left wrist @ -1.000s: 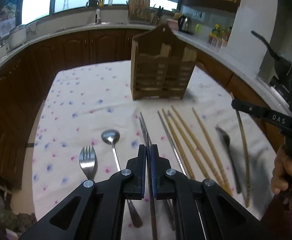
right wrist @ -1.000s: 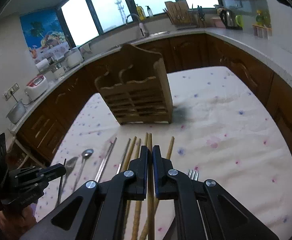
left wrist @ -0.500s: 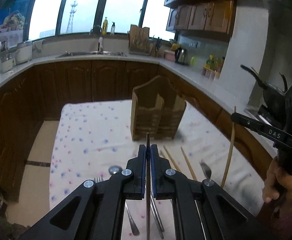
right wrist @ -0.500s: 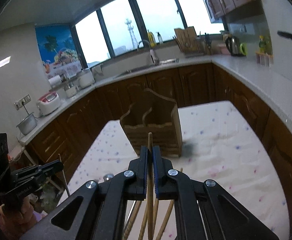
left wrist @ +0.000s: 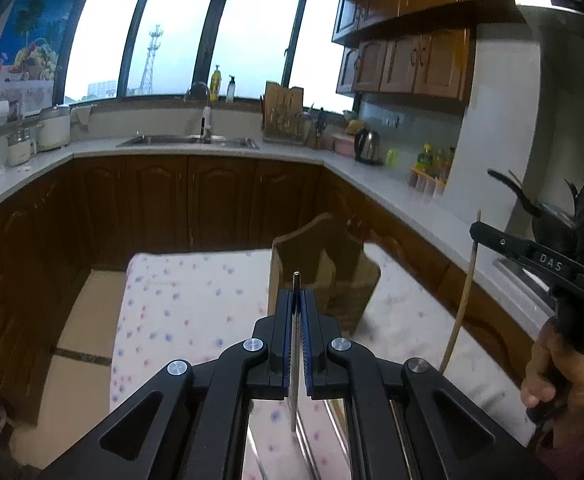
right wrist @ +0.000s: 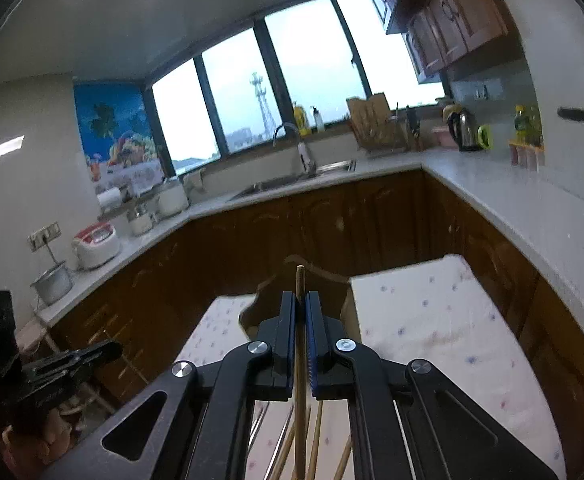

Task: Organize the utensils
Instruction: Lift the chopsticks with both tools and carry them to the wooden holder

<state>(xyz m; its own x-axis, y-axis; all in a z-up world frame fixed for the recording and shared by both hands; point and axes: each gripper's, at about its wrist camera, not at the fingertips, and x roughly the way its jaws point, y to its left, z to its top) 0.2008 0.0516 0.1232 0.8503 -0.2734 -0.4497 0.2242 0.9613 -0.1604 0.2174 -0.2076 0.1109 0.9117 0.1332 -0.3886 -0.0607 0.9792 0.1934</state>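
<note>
My left gripper point(left wrist: 297, 300) is shut on a thin metal chopstick point(left wrist: 295, 360) and holds it upright above the table. My right gripper point(right wrist: 301, 304) is shut on a wooden chopstick point(right wrist: 300, 376), also raised; it shows in the left wrist view point(left wrist: 462, 304) as a long hanging stick. The wooden utensil holder point(left wrist: 328, 272) stands on the flowered tablecloth point(left wrist: 188, 300) just beyond both grippers; it also shows in the right wrist view point(right wrist: 316, 280). Several wooden chopsticks point(right wrist: 316, 452) lie on the table below my right gripper.
Dark wood cabinets and a pale counter point(left wrist: 404, 188) wrap around the table. The sink point(left wrist: 188, 142) is at the back under the windows. The right gripper and the hand holding it point(left wrist: 560, 368) are at the right of the left wrist view. The left gripper point(right wrist: 64, 364) shows at the left of the right wrist view.
Both grippers have lifted off the table and tilted upward, each carrying its chopstick. The utensils on the cloth have dropped mostly out of sight.
</note>
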